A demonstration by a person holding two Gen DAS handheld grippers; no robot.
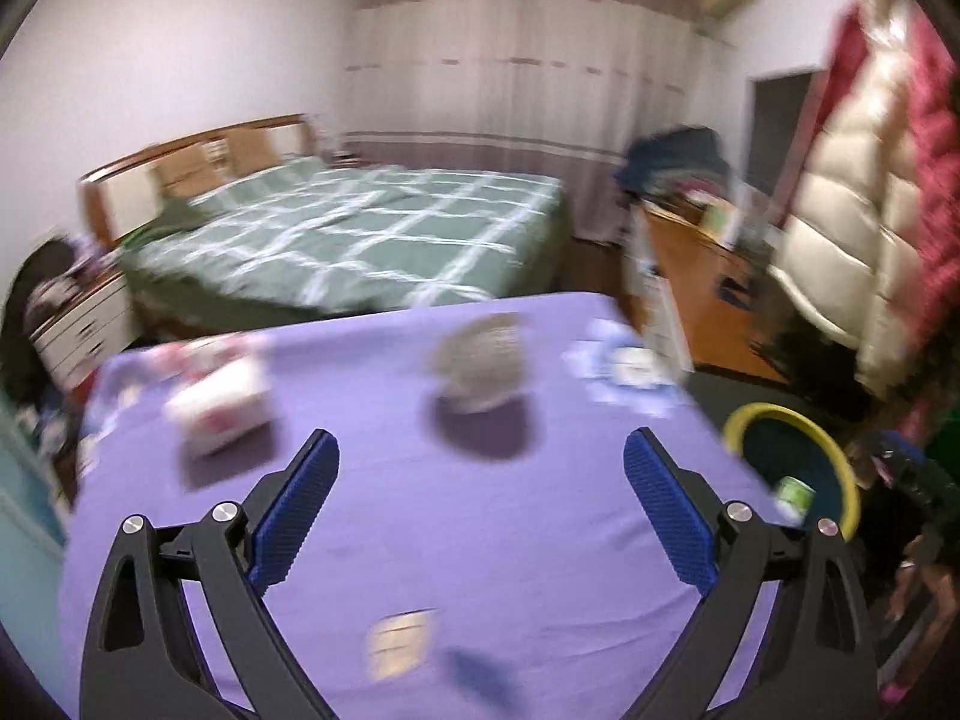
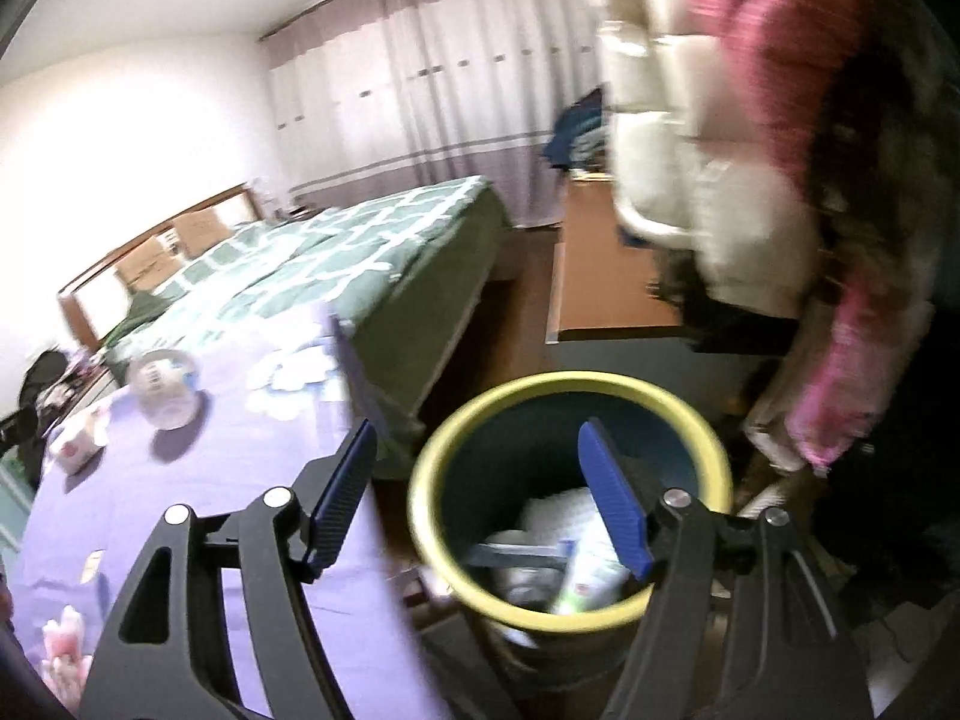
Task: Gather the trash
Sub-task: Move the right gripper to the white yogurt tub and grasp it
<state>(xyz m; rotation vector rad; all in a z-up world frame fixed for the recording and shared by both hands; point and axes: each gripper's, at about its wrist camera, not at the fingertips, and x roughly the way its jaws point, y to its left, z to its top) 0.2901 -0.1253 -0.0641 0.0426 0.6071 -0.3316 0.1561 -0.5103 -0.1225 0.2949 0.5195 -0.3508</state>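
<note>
My left gripper (image 1: 480, 441) stands wide open over a purple-covered table (image 1: 480, 540), with nothing between its blue pads. Ahead of it on the cloth lie a blurred grey-white crumpled thing (image 1: 480, 366), a white and red packet (image 1: 219, 402), a white and blue item (image 1: 624, 372) and a small pale wrapper (image 1: 399, 645). My right gripper (image 2: 478, 432) is open above a dark bin with a yellow rim (image 2: 570, 384), and nothing is held. White packaging (image 2: 558, 513) and other trash lie inside. The bin (image 1: 792, 468) stands off the table's right edge.
In the right wrist view the table (image 2: 252, 438) carries a clear cup (image 2: 162, 390), a white and red packet (image 2: 75, 447) and a pink fluffy thing (image 2: 63, 648). A green bed (image 1: 360, 234) lies behind, a wooden desk (image 1: 690, 264) and a white puffy coat (image 1: 852, 222) to the right.
</note>
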